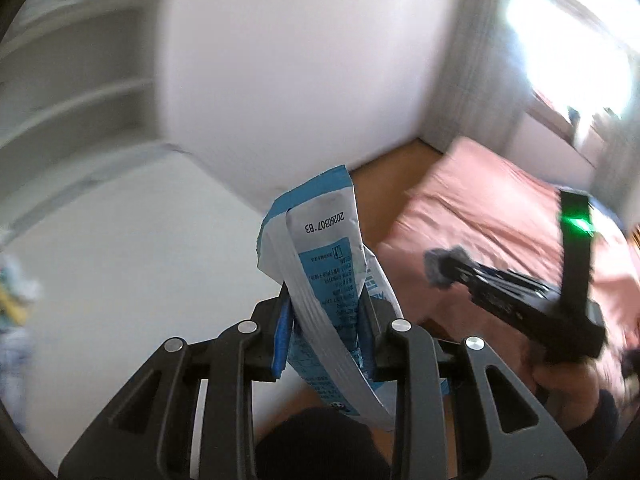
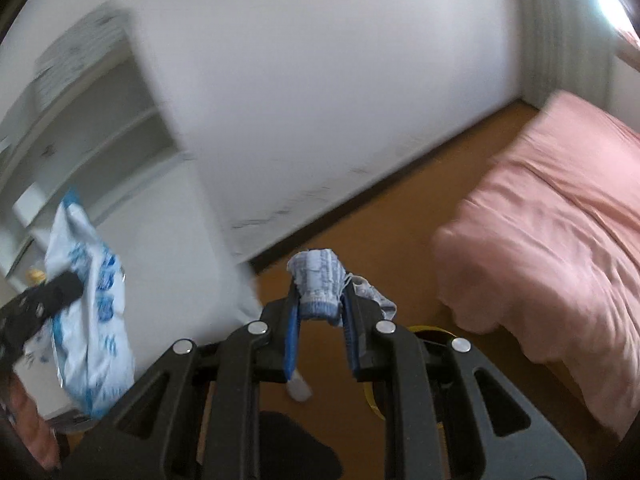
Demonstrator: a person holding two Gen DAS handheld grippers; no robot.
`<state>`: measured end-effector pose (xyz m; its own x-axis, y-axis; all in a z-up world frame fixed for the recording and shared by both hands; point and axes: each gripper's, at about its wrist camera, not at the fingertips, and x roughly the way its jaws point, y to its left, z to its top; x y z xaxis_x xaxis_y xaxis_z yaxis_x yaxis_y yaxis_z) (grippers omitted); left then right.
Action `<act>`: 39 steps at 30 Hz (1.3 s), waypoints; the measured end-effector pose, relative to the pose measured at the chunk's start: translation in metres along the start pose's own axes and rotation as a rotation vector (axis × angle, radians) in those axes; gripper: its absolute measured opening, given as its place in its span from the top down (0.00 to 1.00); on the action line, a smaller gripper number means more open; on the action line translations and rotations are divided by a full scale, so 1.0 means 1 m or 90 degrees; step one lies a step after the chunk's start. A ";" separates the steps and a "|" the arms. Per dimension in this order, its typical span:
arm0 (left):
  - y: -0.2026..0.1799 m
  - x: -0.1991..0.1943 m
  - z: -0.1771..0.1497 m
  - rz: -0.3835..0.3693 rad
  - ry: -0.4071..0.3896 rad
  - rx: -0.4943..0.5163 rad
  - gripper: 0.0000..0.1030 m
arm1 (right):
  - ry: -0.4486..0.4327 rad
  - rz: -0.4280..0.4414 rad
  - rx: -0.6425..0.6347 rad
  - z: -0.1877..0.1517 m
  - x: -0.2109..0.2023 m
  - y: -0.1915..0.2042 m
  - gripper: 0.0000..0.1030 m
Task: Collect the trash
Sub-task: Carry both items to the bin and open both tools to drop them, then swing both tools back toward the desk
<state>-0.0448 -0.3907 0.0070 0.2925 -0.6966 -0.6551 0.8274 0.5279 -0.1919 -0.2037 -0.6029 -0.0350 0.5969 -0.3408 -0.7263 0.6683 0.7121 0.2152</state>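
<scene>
My left gripper [image 1: 326,312] is shut on a blue and white snack wrapper [image 1: 320,248] that stands up between its fingers. The wrapper also shows at the left of the right wrist view [image 2: 86,304], held by the left gripper [image 2: 76,280]. My right gripper [image 2: 320,304] is shut on a small pale blue knitted sock [image 2: 320,280]. The right gripper [image 1: 448,266] shows in the left wrist view with the sock [image 1: 440,264] at its tip. Both are held in the air above the floor.
A bed with a pink cover [image 2: 552,232] stands at the right. A white desk with shelves [image 2: 120,152] stands at the left by a white wall. The floor [image 2: 376,216] is brown wood. A yellow-rimmed round container [image 2: 372,400] sits under my right gripper.
</scene>
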 end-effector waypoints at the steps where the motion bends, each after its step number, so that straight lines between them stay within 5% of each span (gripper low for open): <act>1: -0.014 0.012 -0.003 -0.017 0.012 0.013 0.73 | 0.010 -0.008 0.016 -0.004 0.005 -0.016 0.82; 8: -0.078 0.096 -0.031 -0.068 0.077 0.091 0.73 | 0.136 -0.044 0.118 -0.048 0.068 -0.109 0.81; 18: -0.107 0.229 -0.076 -0.075 0.208 0.118 0.73 | 0.222 -0.047 0.178 -0.078 0.122 -0.149 0.81; 30: -0.111 0.268 -0.088 -0.068 0.242 0.136 0.72 | 0.237 -0.050 0.219 -0.079 0.139 -0.167 0.81; 31: -0.111 0.271 -0.088 -0.068 0.243 0.137 0.70 | 0.236 -0.048 0.221 -0.079 0.139 -0.168 0.81; 33: -0.112 0.274 -0.086 -0.069 0.242 0.138 0.45 | 0.231 -0.045 0.221 -0.079 0.138 -0.170 0.81; 35: -0.114 0.274 -0.084 -0.069 0.223 0.139 0.31 | 0.226 -0.044 0.219 -0.079 0.136 -0.171 0.78; 39: -0.116 0.270 -0.082 -0.071 0.216 0.153 0.31 | 0.220 -0.052 0.219 -0.078 0.133 -0.173 0.71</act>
<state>-0.1016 -0.6002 -0.2076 0.0537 -0.5227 -0.8508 0.9447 0.3027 -0.1263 -0.2745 -0.7233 -0.2192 0.3931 -0.1221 -0.9113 0.8491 0.4284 0.3089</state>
